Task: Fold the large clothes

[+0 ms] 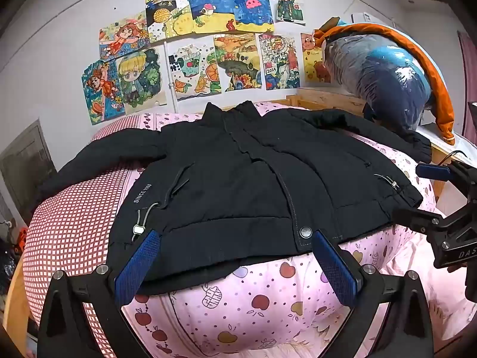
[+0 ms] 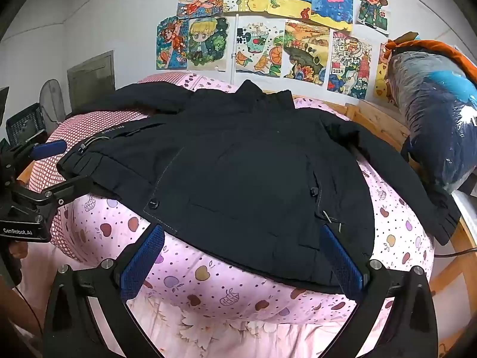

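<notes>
A large black padded jacket (image 1: 238, 173) lies spread face up on the pink apple-print bed cover (image 1: 238, 298), collar toward the wall and both sleeves stretched out sideways. My left gripper (image 1: 235, 247) hovers open over the jacket's front hem, its blue pads wide apart with nothing gripped. The right gripper (image 1: 423, 191) shows at the right edge of the left wrist view, open beside the hem's right corner. In the right wrist view the jacket (image 2: 253, 173) fills the middle, and my right gripper (image 2: 241, 244) stands open above its lower right hem. The left gripper (image 2: 56, 164) appears at the left edge.
A red-checked pillow (image 1: 74, 223) lies under the jacket's left sleeve. A plastic-wrapped blue bundle with an orange garment (image 1: 387, 83) sits on the wooden bed frame (image 1: 322, 98) at the right. Drawings (image 1: 208, 44) cover the wall. A fan and a crate (image 2: 26, 122) stand at the left.
</notes>
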The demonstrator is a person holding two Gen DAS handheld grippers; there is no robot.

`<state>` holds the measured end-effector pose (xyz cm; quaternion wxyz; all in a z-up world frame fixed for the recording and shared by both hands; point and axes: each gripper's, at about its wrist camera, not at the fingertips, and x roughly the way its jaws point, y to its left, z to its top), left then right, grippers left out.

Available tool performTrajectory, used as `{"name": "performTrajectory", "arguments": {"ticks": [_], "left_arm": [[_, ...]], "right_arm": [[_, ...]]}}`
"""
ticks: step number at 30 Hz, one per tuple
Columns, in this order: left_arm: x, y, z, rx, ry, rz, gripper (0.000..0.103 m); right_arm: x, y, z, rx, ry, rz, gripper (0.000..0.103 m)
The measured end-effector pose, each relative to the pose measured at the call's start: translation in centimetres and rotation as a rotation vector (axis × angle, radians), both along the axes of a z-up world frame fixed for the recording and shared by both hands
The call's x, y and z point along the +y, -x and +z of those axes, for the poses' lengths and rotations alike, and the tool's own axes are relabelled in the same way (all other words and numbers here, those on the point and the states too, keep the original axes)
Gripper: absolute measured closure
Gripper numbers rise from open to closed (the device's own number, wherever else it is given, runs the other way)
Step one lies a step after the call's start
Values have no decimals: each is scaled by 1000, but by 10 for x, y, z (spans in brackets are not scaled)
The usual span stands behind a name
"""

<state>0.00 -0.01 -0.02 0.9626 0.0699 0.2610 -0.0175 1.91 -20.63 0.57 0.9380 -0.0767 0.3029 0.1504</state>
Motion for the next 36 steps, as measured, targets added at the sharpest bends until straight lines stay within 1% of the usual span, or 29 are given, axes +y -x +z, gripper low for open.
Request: {"name": "performTrajectory", "arguments": {"ticks": [25, 26, 28, 36], "left_arm": [[4, 0, 0, -1, 0, 0, 0], [4, 0, 0, -1, -1, 0, 0], [5, 1, -1, -1, -2, 2, 0], [4, 0, -1, -2, -3, 5, 0]], "right_arm": [[6, -3, 5, 4, 2, 8, 1], [5, -8, 2, 5, 2, 8, 1], [5, -4, -1, 7, 1, 6, 1], [5, -5, -1, 10, 0, 6, 1]]}}
